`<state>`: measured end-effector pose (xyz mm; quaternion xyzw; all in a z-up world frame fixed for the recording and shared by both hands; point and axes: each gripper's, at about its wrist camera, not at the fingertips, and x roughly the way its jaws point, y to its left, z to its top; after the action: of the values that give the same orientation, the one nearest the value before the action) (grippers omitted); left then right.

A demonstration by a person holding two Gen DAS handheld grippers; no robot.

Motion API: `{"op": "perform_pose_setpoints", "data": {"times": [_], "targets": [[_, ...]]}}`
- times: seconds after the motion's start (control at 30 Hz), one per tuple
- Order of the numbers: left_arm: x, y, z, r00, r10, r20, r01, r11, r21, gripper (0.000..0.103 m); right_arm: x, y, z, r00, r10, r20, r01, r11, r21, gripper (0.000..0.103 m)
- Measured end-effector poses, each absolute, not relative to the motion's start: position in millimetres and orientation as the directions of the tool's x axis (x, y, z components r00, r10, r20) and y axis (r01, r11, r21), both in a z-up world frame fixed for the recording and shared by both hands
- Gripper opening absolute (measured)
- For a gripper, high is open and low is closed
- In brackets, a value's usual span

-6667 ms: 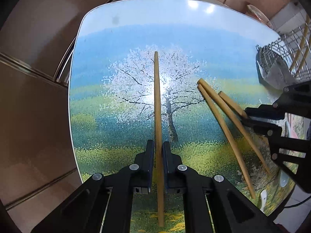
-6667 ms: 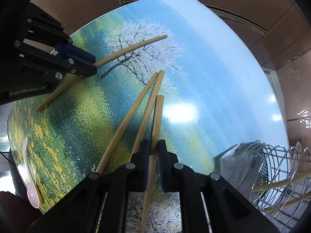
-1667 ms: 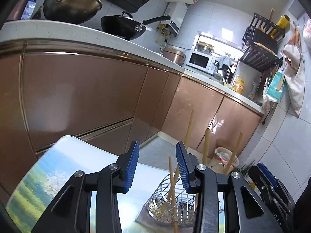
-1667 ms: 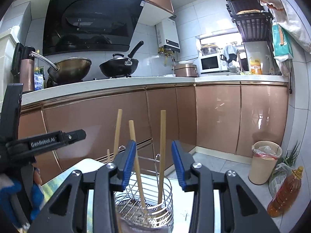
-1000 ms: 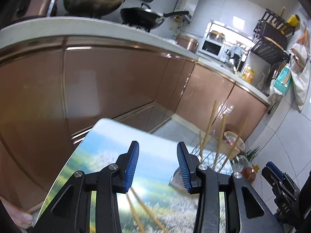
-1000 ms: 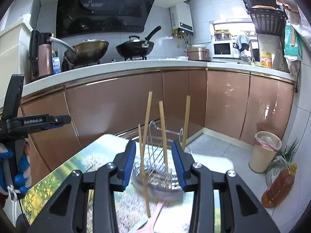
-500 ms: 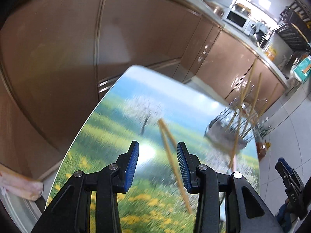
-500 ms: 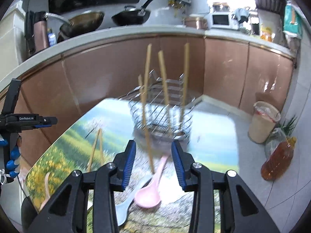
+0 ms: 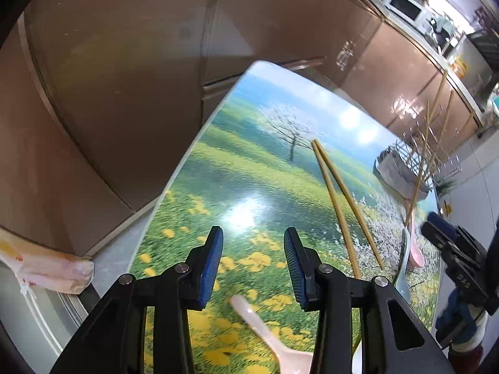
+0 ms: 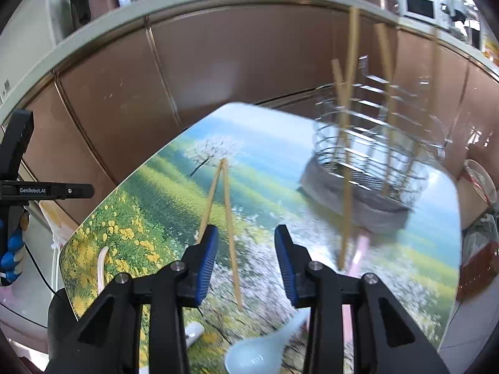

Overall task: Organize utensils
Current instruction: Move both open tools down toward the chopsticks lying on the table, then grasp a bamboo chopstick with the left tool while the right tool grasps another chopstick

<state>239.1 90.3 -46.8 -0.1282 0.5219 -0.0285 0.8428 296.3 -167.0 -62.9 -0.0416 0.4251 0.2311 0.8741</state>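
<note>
Now | left gripper, right gripper: released, empty | chopsticks: two slim pale-wood sticks, seemingly touching at far tips

My left black two-finger gripper with blue ribbed pads tilts steeply downward, its jaws parted and nothing between them. My right black two-finger gripper with blue ribbed pads also angles down, jaws apart and empty. My blue-gloved left hand wraps the left gripper's handle.
</note>
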Motion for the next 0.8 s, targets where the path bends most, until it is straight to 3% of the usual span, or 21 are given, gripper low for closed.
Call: {"op": "perform_pose_setpoints", "data": {"times": [0.33,0.63,0.8], "targets": [[299.4,46.1,-88.1,0.336,-0.250,-0.908,-0.018,0.962,-0.271,0.040,358.1,-111.0,-117.5,0.361,0.312,-0.879,-0.524,0.847,0.085,0.025],[337.2,27.1,-101.8,0.299,-0.267,-0.916,0.002,0.960,-0.280,0.039,379.8,-97.7,-135.4,0.329,0.277,-0.903,-0.564,0.824,0.047,0.007],[350.1,12.7,-108.8,0.264,-0.263,-0.928,0.000,0.962,-0.273,0.038,386.6,-100.1,-135.9,0.321,0.246,-0.915,-0.558,0.829,0.027,0.007]]}}
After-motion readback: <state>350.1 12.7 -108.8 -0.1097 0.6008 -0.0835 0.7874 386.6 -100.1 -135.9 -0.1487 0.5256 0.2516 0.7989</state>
